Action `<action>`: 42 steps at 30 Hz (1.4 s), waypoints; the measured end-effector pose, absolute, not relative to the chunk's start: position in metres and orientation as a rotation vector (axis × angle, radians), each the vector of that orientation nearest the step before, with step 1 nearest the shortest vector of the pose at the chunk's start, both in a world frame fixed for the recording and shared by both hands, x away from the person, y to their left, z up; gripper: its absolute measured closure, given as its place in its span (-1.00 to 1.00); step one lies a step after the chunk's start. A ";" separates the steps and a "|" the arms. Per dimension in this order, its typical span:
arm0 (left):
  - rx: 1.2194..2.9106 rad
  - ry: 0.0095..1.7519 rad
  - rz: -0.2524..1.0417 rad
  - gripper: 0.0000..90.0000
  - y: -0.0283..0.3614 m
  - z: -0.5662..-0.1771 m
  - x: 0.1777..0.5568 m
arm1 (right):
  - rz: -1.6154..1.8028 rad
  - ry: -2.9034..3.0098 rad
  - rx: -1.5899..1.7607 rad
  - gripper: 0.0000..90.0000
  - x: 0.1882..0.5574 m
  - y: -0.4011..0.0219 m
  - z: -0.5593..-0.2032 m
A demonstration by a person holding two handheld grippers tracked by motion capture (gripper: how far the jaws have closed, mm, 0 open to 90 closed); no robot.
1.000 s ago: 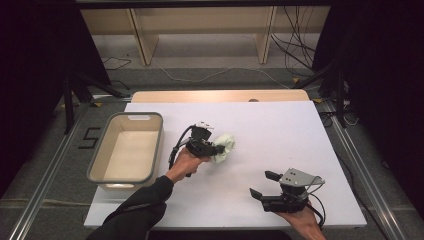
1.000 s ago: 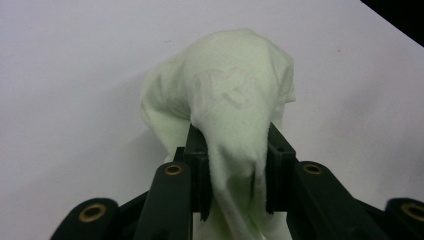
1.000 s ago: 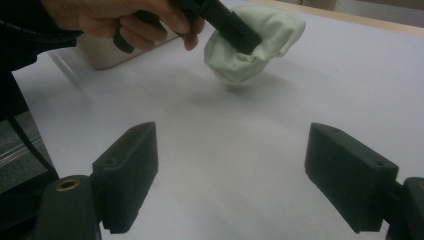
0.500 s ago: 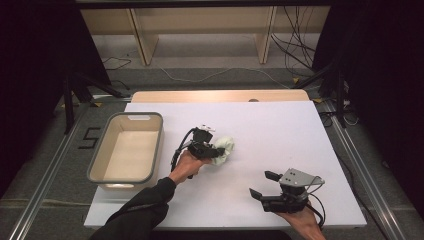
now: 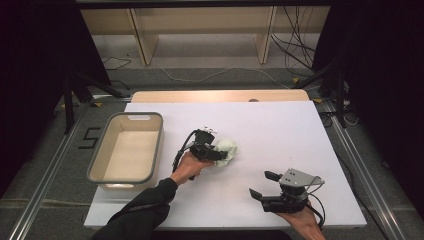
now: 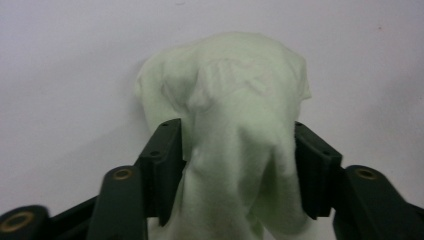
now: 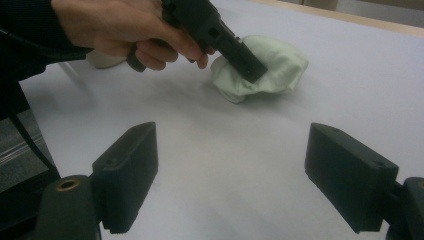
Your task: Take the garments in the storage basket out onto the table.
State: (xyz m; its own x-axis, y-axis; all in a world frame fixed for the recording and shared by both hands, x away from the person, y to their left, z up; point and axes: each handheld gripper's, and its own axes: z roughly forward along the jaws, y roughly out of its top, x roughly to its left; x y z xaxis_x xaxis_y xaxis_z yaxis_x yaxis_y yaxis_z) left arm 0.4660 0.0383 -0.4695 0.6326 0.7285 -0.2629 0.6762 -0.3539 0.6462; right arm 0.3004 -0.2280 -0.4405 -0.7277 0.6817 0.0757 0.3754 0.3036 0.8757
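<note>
A crumpled pale green cloth (image 5: 229,149) lies on the white table (image 5: 280,130) near its middle. My left gripper (image 5: 220,153) reaches it from the left. In the left gripper view its two jaws press the cloth (image 6: 230,90) from both sides, and the fabric bunches narrower between the fingers (image 6: 167,160). The cloth still rests on the table. My right gripper (image 5: 260,184) hovers near the front edge, right of centre. It is open, with bare table between its fingers (image 7: 127,170). From there I see the cloth (image 7: 280,67) and the person's hand (image 7: 125,25) farther off.
A grey-rimmed beige bin (image 5: 159,145) stands at the table's left side with nothing visible in it. A wooden strip (image 5: 220,96) runs along the table's far edge. Cables (image 5: 295,60) lie on the floor beyond.
</note>
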 end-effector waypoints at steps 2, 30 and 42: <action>2.109 1.100 0.075 -0.15 0.038 -0.471 0.467 | 1.393 2.265 0.955 -0.51 0.300 -0.228 -0.440; 1.993 1.013 0.049 -0.65 0.056 -0.432 0.451 | 1.399 2.256 0.948 -0.51 0.299 -0.228 -0.439; 1.931 0.972 0.056 -0.65 0.074 -0.423 0.440 | 1.403 2.257 0.960 -0.51 0.300 -0.229 -0.439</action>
State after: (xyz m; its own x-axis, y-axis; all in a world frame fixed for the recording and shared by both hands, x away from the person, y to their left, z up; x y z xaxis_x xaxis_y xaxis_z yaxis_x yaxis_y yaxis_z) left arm 0.4399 0.0740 -0.4229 0.6843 0.6468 -0.3368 0.6036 -0.2432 0.7593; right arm 0.2996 -0.2288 -0.4392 -0.7254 0.6837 0.0803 0.3747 0.2944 0.8792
